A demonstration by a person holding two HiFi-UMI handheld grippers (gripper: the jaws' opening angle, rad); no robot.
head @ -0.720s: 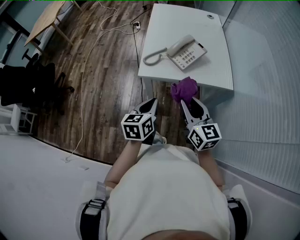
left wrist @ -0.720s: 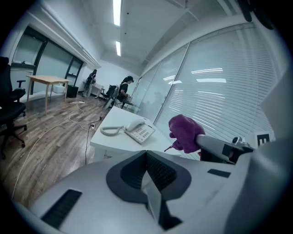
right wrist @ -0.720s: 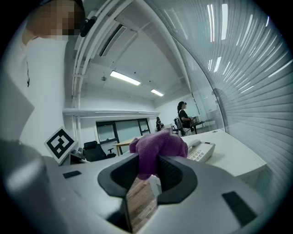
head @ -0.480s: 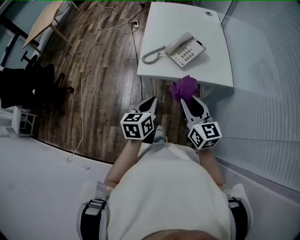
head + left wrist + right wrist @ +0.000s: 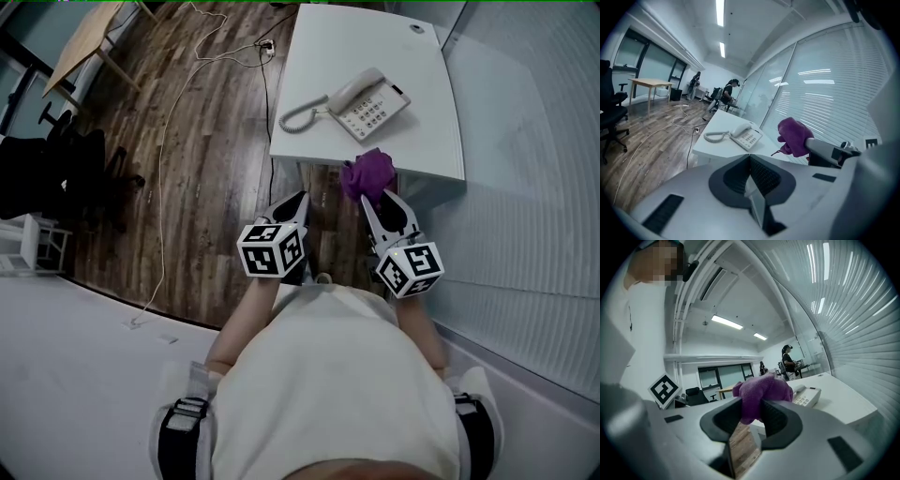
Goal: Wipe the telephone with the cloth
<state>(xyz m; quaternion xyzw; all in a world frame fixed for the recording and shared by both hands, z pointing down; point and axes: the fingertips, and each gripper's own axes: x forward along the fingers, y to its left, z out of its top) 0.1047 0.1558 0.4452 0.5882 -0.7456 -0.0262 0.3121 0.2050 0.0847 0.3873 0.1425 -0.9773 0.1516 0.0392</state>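
The telephone (image 5: 370, 103) stands on the white table (image 5: 375, 37), in the near half of the top and well apart from both grippers. Its handset (image 5: 356, 86) lies on the cradle along the left side of the body, with the keypad to the right. The coiled cord (image 5: 300, 114) runs out from the handset to the left and rests on the table top. The right gripper (image 5: 377, 200) is clenched on the purple cloth (image 5: 367, 176). In the right gripper view the cloth sits bunched between the two jaws, both pads press on it, and most of the fabric projects beyond the tips. In the head view the cloth is at the near edge of the table, on the near side of the telephone and not touching it. The left gripper (image 5: 298, 201) is to the left of the right gripper, over the wooden floor (image 5: 206, 141) and just short of the table's near left corner. In the left gripper view its jaws are closed fully against each other, with nothing between them. Both grippers point away from the person (image 5: 328, 394) towards the far side, and each carries a marker cube (image 5: 274, 249) at its near end. A thin white cable (image 5: 161, 187) trails across the floor on the left. Slatted blinds (image 5: 534, 187) run along the right side of the scene, beside the table.
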